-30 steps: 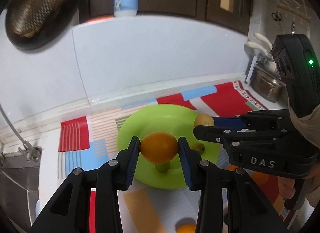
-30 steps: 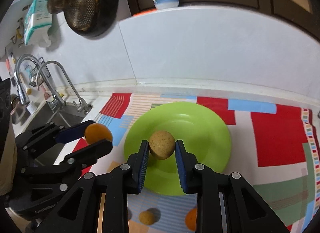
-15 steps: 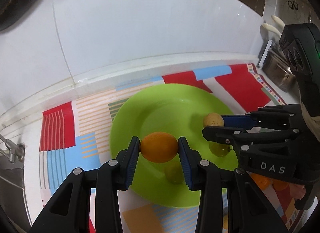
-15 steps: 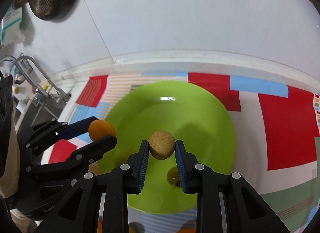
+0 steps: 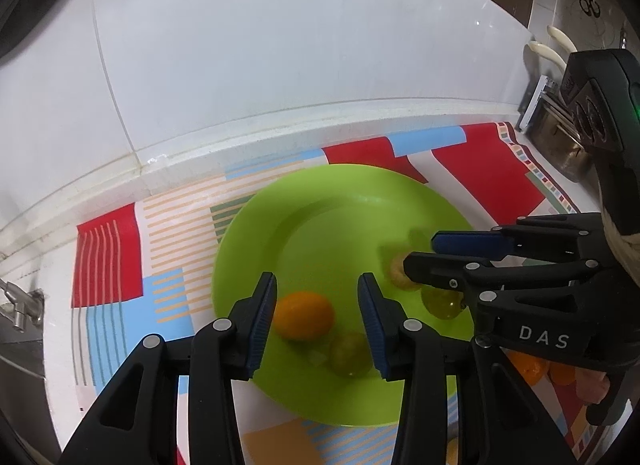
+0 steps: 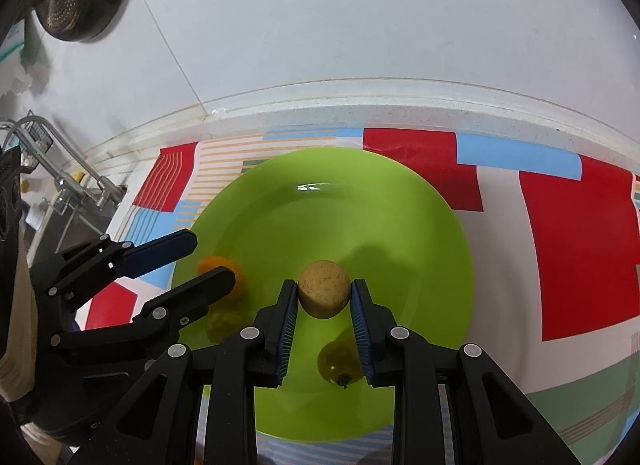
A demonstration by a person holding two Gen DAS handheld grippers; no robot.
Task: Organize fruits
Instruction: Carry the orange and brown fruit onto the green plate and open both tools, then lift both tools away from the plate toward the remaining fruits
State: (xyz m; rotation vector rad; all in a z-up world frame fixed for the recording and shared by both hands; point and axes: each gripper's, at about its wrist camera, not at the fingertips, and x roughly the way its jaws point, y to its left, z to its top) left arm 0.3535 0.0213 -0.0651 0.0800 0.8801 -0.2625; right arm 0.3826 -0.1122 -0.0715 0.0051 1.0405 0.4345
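Left gripper [image 5: 316,313], jaws just opened a little, pads apart from the orange [image 5: 305,316], which lies on the green plate [image 5: 320,217] between the two blue-padded fingers [image 5: 262,317] without touching either. Right gripper [image 6: 324,297], closed on a round tan fruit [image 6: 324,294], which is pinched between its pads just above the plate's floor. In the right wrist view the left gripper enters from the lower left edge, its fingers either side of the blurred orange at the plate's left rim. In the left wrist view the right gripper enters from the right edge, partly hiding the tan fruit it holds. Two greenish-yellow round shapes on the plate, one below each gripper; whether these are fruits or reflections cannot be told. The plate rests on a patterned mat [image 6: 576,249] of red, blue, white and striped blocks, spread over the worktop [image 5: 52,325]. More orange fruit [image 5: 532,367] lies on the mat beyond the plate's right rim, largely hidden. White wall panel [image 6: 360,25] behind; tap [image 6: 60,169] and sink at the left
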